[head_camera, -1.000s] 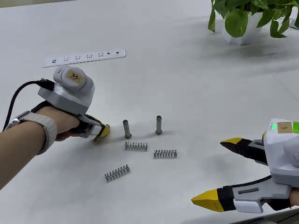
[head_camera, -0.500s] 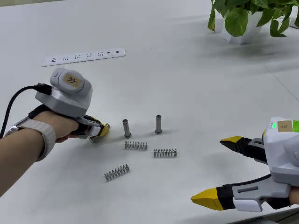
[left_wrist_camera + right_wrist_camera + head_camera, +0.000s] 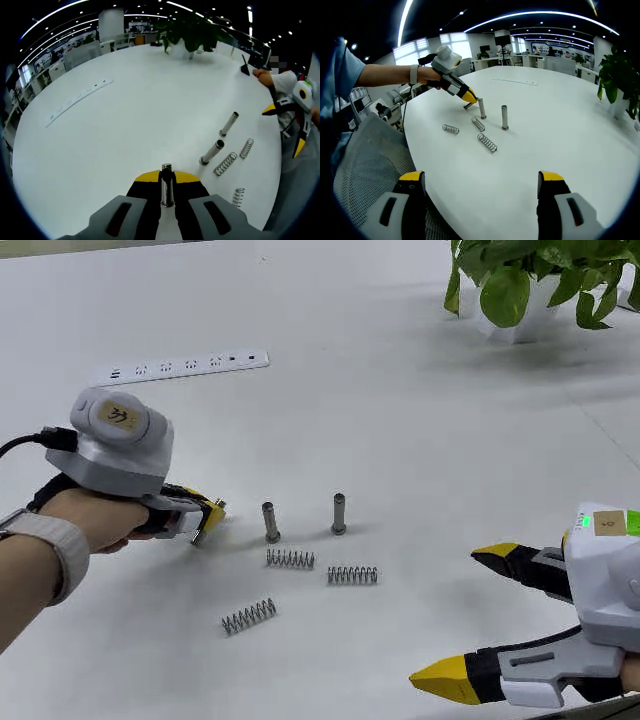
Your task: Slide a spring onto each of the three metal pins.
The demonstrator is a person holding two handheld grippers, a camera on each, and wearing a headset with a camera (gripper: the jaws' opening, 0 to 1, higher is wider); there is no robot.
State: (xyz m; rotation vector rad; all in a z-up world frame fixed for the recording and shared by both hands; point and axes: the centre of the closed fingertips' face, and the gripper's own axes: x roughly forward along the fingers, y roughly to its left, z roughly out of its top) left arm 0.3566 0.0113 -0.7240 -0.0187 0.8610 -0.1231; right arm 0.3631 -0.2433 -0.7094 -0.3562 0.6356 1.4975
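I am clamping the jaws of the left gripper [image 3: 205, 522] on one pin [image 3: 166, 182] and holding it low over the table [image 3: 400, 420]. Its free end is pointing forward out of the jaws, which I judge leaves it open for a spring to slide on. The other two pins are standing upright just beside my jaws, the nearer pin [image 3: 270, 521] and the farther pin [image 3: 339, 513], apart from each other and both bare. The three springs are lying flat toward the table's near edge: the first spring [image 3: 290, 558] and second spring [image 3: 352, 575] just in front of the standing pins, and the third spring [image 3: 249, 615] closer to that edge. None is touching a pin.

I am hanging the right gripper [image 3: 465, 615] at the near edge, its jaws spread wide on nothing, probably waiting to fetch a spring. Bare table is lying between it and the springs, so the approach looks open. The power strip [image 3: 180, 364] and the plant [image 3: 530, 280] are sitting well apart toward the far edge. The near edge is the one to mind: a nudged spring could roll off it.
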